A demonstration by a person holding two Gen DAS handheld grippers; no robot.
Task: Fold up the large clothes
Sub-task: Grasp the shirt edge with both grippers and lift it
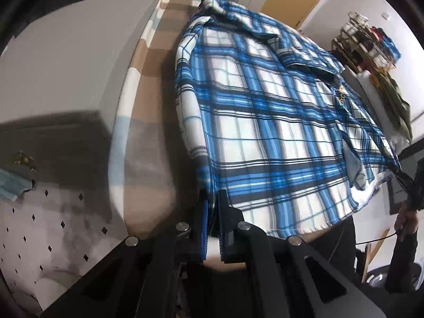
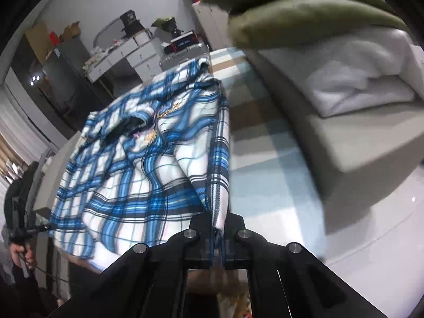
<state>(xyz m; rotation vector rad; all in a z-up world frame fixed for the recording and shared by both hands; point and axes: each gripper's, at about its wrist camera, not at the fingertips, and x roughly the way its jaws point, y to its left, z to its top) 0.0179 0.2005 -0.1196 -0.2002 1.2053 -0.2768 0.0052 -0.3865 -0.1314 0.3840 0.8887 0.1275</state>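
Note:
A blue, white and black plaid shirt lies spread on a bed with a beige, white and pale-blue checked cover. My left gripper is shut on the shirt's near hem corner, with cloth pinched between the black fingers. In the right wrist view the same plaid shirt is rumpled, and my right gripper is shut on its other near corner, where a folded edge runs into the jaws. The collar end lies at the far side of the bed.
A grey box-like block with white bedding sits to the right on the bed. Olive-green cloth hangs at the top right. A white patterned pillow lies at the left. A person's hand holds the other gripper.

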